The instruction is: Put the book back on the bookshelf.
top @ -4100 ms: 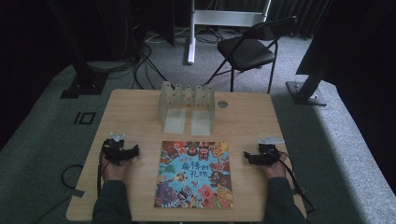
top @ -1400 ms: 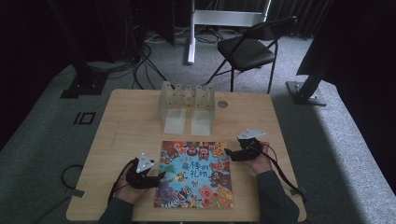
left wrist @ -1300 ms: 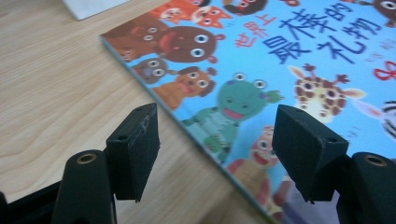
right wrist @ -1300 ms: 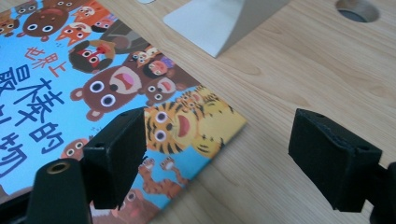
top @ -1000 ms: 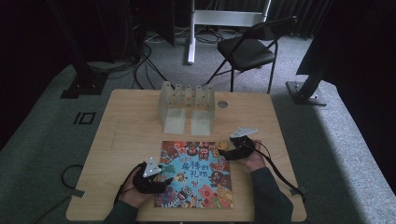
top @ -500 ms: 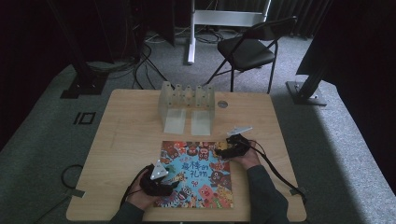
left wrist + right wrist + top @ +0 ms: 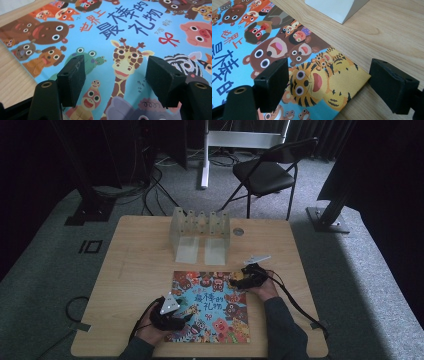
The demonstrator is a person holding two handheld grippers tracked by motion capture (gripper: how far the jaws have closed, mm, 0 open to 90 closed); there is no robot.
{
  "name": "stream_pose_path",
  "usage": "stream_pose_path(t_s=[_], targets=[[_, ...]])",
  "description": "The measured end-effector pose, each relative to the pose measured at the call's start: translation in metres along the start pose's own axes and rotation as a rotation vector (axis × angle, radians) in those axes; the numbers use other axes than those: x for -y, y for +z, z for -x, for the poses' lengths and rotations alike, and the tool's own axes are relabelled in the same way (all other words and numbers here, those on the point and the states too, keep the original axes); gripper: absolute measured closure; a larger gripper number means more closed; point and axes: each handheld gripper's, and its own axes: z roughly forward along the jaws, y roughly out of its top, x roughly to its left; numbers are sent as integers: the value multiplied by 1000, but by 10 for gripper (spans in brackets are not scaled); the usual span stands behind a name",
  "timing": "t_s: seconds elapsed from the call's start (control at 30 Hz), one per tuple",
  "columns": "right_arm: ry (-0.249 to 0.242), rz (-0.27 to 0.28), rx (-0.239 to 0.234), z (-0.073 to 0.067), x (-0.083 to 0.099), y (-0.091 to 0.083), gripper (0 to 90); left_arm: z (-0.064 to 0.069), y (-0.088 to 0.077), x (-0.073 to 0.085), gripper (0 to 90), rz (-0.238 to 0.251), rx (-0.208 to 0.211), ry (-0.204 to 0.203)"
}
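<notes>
the picture book lies flat and closed at the near middle of the table. left gripper is spread over its lower cover, right gripper spread astride its far right corner. judged step: approach to grasp; next, the right jaws need to get under that corner edge.

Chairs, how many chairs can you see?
1. A black folding chair stands on the grey carpet beyond the far edge of the table. Others could be hidden in the dark surroundings.

- The picture book lying on the table is showing its title in Chinese — small orange characters 世界上 sitting left of large blue 最棒的礼物.
- Small dark print near the red bow is staying too tiny to read.
</notes>
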Motion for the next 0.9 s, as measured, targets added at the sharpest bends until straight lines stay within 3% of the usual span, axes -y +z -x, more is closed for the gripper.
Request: stream_pose_path(t_s=[0.2, 0.3, 0.43, 0.6, 0.67, 0.7, 0.77, 0.9], targets=[[9, 1, -8, 1, -1, -1, 173, 2, 1, -1, 327, -1, -13, -11], [18, 3, -14, 2, -1, -1, 173, 4, 0, -4, 330, -26, -28, -23], [35, 9, -23, 3, -1, -1, 173, 15, 1, -8, 272, -47, -66, 9], [36, 15, -28, 3, -2, -3, 176, 31, -2, -15, 166, -26, -18, 64], [35, 22, -33, 3, -3, -5, 179, 39, 0, -16, 98, -50, -18, 90], [36, 24, -34, 4, -3, -6, 181, 44, 1, -17, 84, -57, 9, 99], [38, 31, -41, 4, -4, -7, 182, 52, 1, -18, 40, -51, 21, 115], [47, 36, -46, 4, -6, -10, 191, 66, 3, -20, 21, -57, 50, 163]])
